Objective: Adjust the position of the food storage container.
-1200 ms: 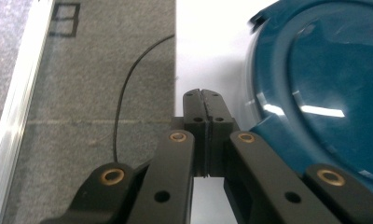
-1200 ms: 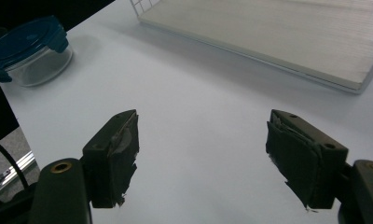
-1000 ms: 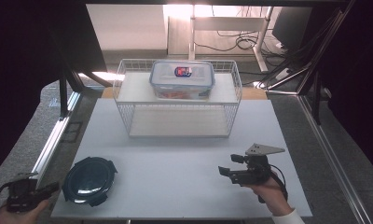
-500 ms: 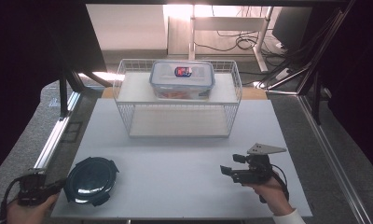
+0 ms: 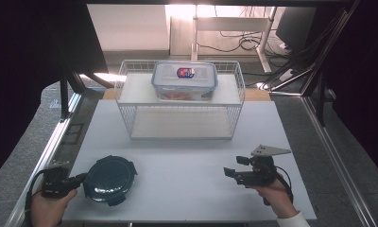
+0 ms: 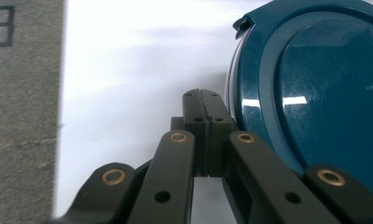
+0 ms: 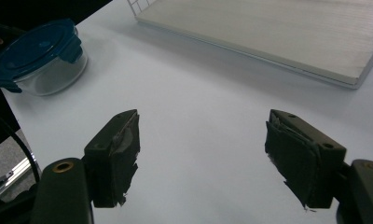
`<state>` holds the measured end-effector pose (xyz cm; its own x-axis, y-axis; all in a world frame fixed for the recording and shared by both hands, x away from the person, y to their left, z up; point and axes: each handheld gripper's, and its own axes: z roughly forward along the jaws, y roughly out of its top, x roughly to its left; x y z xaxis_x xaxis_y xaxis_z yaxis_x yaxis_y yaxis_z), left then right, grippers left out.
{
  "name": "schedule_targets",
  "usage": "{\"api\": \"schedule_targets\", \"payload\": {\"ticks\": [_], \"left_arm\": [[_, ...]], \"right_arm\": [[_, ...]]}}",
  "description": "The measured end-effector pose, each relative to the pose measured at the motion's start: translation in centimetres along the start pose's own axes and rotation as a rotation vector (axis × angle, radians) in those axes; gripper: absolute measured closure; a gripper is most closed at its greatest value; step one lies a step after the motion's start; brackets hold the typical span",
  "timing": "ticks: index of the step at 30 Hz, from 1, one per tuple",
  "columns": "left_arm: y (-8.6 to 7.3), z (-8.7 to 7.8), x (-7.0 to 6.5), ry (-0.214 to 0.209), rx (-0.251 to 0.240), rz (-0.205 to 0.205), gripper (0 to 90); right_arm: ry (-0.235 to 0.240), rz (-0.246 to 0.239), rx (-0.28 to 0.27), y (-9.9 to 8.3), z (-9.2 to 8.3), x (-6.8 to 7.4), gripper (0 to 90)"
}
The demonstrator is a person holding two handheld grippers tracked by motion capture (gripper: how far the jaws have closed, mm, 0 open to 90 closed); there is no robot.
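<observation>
At the bench's front-left corner, the round glass container with blue lid (image 5: 109, 178) sits; the left gripper (image 5: 82, 178), jaws clenched on nothing, touches its rim. The right gripper (image 5: 228, 172) hovers released near the front-right.

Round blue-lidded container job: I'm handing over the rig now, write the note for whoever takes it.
Left hand-held gripper: jaws shut with nothing between them, tips right beside the rim of the round blue-lidded container; whether they touch it cannot be told.
Right hand-held gripper: jaws open and empty, held over the white table.
The container sits lidded at the table's near left corner. A rectangular lidded box rests on top of the wire rack at the back.
Done: nothing gripped yet.
Left: probably getting hold of the round container; the shut jaws would have to open first.
</observation>
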<state>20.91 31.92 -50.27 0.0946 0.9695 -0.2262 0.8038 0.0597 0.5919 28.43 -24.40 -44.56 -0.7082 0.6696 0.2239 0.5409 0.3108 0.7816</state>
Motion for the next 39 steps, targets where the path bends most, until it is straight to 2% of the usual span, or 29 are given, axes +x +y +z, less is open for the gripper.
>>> {"api": "schedule_targets", "payload": {"ticks": [1, 3, 6, 9, 10, 12, 13, 15, 17, 21, 29, 32, 39], "left_arm": [[0.0, 0.0, 0.0, 0.000, 0.000, 0.000, 90.0], [0.5, 0.6, -1.0, -0.014, 0.008, 0.018, 90.0], [0.8, 1.0, -1.7, -0.024, 0.014, 0.028, 90.0], [1.5, 1.9, -2.8, -0.056, 0.023, 0.041, 90.0], [1.5, 1.9, -2.8, -0.056, 0.023, 0.041, 90.0], [2.0, 2.5, -3.9, -0.070, 0.031, 0.060, 90.0], [2.0, 2.5, -3.9, -0.070, 0.031, 0.060, 90.0], [2.3, 3.0, -5.1, -0.074, 0.035, 0.074, 90.0], [2.4, 3.1, -5.5, -0.078, 0.038, 0.080, 90.0], [2.5, 3.6, -7.3, -0.112, 0.053, 0.116, 90.0], [2.4, 3.8, -9.1, -0.131, 0.068, 0.142, 90.0], [2.8, 4.4, -10.3, -0.154, 0.078, 0.161, 90.0], [3.5, 5.3, -11.8, -0.173, 0.083, 0.174, 90.0]], "right_arm": [[0.000, 0.005, 0.001, 0.0, 0.0, 0.0, 25.7], [0.001, 0.009, 0.003, 0.0, 0.0, -0.1, 25.8], [0.004, 0.018, 0.005, 0.0, 0.0, -0.1, 25.8], [0.006, 0.014, 0.010, 0.0, 0.1, 0.0, 25.8], [0.006, 0.014, 0.010, 0.0, 0.1, 0.0, 25.8], [0.006, 0.017, 0.011, 0.0, 0.1, -0.1, 25.8], [0.006, 0.017, 0.011, 0.0, 0.1, -0.1, 25.8], [0.009, 0.032, 0.012, -0.1, 0.2, -0.2, 25.8], [0.010, 0.038, 0.019, -0.1, 0.3, -0.2, 25.8], [0.010, 0.037, 0.020, -0.2, 0.4, -0.3, 25.8], [0.009, 0.049, 0.021, -0.2, 0.4, -0.3, 26.2], [0.015, 0.056, 0.030, -0.2, 0.7, -0.2, 26.3], [0.020, 0.054, 0.022, -0.2, 0.5, -0.2, 26.3]]}}
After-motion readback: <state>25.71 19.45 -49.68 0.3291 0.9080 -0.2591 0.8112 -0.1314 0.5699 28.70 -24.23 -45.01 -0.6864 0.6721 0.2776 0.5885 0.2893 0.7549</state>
